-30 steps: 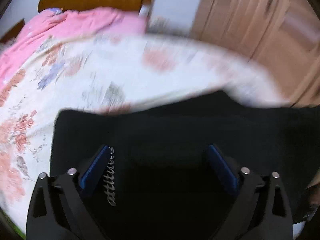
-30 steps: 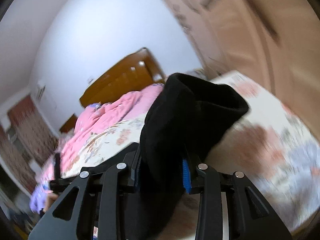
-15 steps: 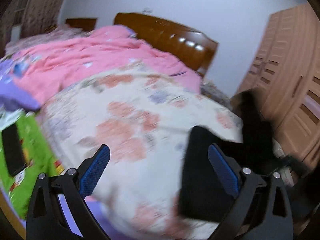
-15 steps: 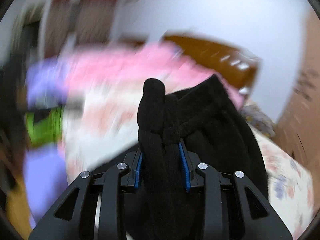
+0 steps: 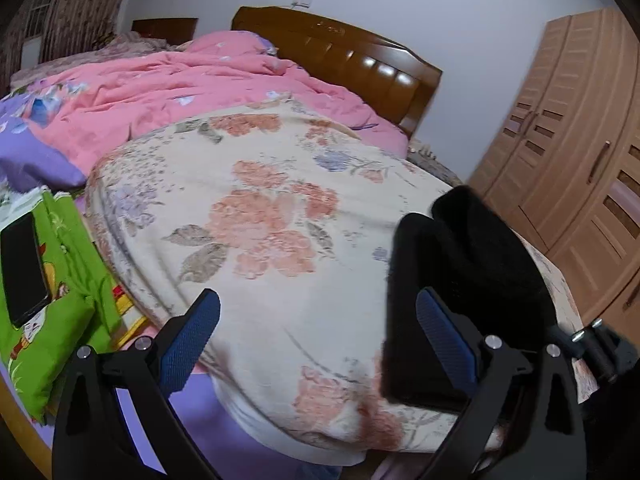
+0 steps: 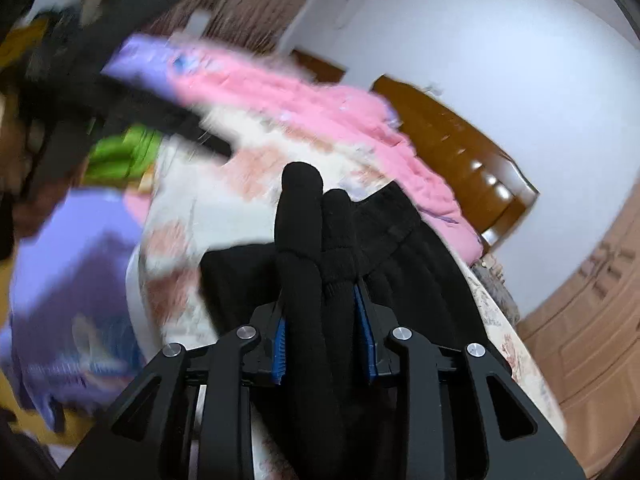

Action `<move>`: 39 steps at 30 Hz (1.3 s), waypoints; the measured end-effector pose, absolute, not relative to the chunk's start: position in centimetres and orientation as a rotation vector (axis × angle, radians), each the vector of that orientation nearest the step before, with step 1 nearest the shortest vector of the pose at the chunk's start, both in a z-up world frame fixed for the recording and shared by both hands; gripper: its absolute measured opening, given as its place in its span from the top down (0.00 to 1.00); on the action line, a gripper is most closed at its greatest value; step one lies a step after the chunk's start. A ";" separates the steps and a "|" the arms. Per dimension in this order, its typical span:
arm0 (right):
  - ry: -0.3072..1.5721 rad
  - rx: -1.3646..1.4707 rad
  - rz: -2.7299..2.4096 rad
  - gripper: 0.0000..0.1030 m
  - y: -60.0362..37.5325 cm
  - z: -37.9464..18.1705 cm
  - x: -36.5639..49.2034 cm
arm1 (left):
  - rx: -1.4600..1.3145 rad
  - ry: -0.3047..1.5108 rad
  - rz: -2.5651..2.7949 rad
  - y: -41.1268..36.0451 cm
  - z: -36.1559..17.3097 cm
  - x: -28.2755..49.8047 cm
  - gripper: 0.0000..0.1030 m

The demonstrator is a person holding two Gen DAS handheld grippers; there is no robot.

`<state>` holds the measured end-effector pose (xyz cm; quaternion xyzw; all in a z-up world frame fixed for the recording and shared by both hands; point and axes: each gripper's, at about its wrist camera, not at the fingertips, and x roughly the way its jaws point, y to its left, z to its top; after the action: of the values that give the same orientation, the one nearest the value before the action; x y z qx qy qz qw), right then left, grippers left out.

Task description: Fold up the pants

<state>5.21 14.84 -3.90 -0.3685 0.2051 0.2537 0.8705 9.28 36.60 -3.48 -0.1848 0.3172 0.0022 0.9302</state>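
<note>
black pants bunched in my right tongs, lifted above the bed.

biggest thing here is the floral quilt (image 5: 260,216) spread across the bed, with the pink duvet (image 5: 192,80) heaped behind it against the wooden headboard (image 5: 360,60) and the wardrobe (image 5: 580,152) off to the side. the black pants (image 6: 320,248) sit at the quilt's right side, a thick bundle of folds standing up between the fingers of my right tongs (image 6: 322,340), clenched tight on them, the rest draping down onto the quilt. my left tongs (image 5: 316,340) are spread wide, grasping nothing, blue pads (image 5: 188,340) bare over the quilt's near edge, the pants (image 5: 460,280) just beside the right finger. a dark phone (image 5: 22,268) lies on green fabric (image 5: 64,300) far left.
</note>
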 end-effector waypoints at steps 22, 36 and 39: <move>0.487 -0.149 0.452 0.25 -3.8 -0.8 5.6 | -0.186 0.964 -0.373 23.9 -5.3 18.9 0.19; 0.520 0.014 0.401 0.25 -8.1 -3.2 6.5 | -0.096 0.716 -0.302 23.9 0.8 14.0 0.79; 0.550 0.042 0.392 0.25 -8.5 -3.8 6.8 | -0.151 0.844 -0.267 25.2 -2.4 16.1 0.79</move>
<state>6.80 -8.54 -3.77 0.0204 0.2698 0.1923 0.9433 16.11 25.19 -2.43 -0.0731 0.4079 -0.1289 0.9009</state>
